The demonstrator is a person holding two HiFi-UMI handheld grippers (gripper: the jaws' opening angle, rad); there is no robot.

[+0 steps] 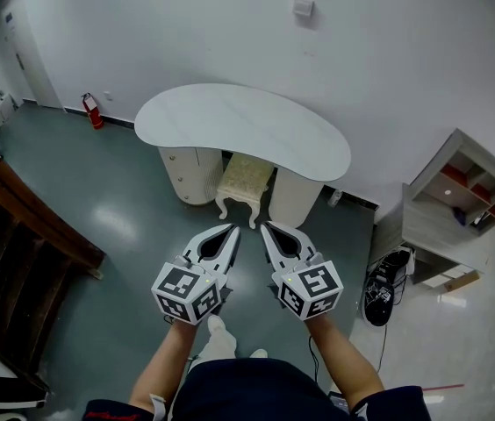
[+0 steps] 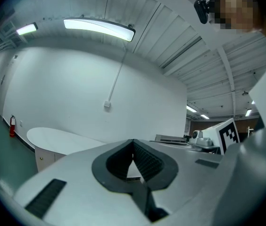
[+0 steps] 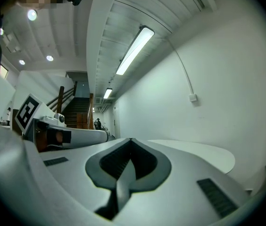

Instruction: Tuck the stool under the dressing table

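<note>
Cream carved stool (image 1: pixel 246 179): near end protrudes beneath white kidney-shaped worktop (image 1: pixel 239 123); a skewed push risks jamming it against the cream pedestals (image 1: pixel 191 175). Left gripper (image 1: pixel 232 229), right gripper (image 1: pixel 265 227): fingers together, empty.

The rear of the stool (image 1: pixel 246 179) was hidden under the dressing table (image 1: pixel 239 121) at the head view's upper centre, and the shelf unit (image 1: pixel 458 209) at right and dark wooden railing (image 1: pixel 10 226) at left were cut off by the frame's edges.

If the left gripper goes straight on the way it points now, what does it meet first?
Probably the dressing table, near its front edge above the stool. The left gripper looks to be at about tabletop height, so this is uncertain.
</note>
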